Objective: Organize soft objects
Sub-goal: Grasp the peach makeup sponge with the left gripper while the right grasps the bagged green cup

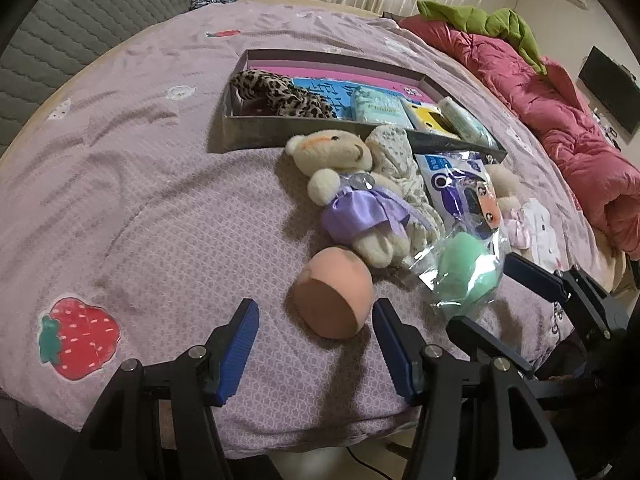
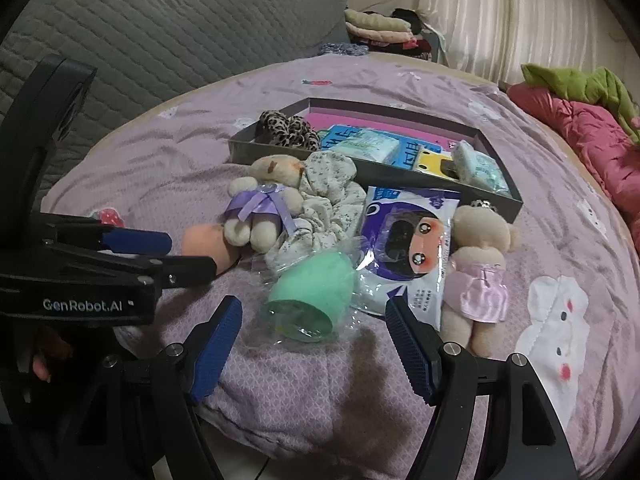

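Sponges look light and squashy: we hold both grippers open, the left gripper (image 1: 316, 344) around the peach sponge (image 1: 332, 296), the right gripper (image 2: 312, 344) before the bagged green sponge (image 2: 306, 300); pinch their middles gently.

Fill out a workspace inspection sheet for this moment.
Surface: purple bedspread, rumpled.
Job's things: grey box partly filled; peach sponge, bagged green sponge, two bears, floral scrunchie, wipes pack outside it.
Clutter: red duvet.
Grippers: left gripper open around the peach sponge; right gripper open by the green one.
Cables: one below the bed edge.
Surroundings: folded clothes, curtain.
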The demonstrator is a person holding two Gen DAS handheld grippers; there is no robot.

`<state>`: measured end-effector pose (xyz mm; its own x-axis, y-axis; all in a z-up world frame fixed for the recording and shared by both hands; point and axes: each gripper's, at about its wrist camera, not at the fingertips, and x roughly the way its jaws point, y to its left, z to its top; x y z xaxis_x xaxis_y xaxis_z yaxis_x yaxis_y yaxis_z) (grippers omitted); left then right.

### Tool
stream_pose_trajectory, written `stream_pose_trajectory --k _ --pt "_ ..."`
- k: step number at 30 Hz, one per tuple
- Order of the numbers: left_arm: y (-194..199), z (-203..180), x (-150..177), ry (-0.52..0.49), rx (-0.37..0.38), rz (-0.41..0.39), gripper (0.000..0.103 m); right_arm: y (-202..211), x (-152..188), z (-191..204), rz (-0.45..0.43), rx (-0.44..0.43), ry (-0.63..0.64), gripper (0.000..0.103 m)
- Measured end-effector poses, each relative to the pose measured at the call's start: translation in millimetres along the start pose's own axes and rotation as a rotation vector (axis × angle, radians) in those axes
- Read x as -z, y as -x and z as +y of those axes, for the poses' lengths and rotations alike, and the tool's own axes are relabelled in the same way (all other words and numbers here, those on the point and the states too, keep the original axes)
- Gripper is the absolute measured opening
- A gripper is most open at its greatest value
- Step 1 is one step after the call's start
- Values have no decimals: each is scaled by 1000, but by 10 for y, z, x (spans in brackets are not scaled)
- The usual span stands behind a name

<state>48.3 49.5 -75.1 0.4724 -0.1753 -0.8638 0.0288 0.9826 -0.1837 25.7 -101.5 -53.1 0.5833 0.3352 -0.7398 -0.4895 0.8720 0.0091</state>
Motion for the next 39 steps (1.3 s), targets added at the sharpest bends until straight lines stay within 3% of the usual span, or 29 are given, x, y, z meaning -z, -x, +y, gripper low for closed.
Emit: stream_pose_trajectory --k 20,24,33,39 --pt "-135 -3 -42 -16 18 -36 59 -166 -12 32 -5 24 43 76" --pt "-143 6 -44 -18 22 -41 59 -145 -17 21 -18 17 51 68" --pt "-122 -28 -36 -30 58 -46 40 -112 -14 6 -25 5 49 60" --pt "-101 -21 -37 -23 66 -47 40 -48 -21 2 -42 9 54 60"
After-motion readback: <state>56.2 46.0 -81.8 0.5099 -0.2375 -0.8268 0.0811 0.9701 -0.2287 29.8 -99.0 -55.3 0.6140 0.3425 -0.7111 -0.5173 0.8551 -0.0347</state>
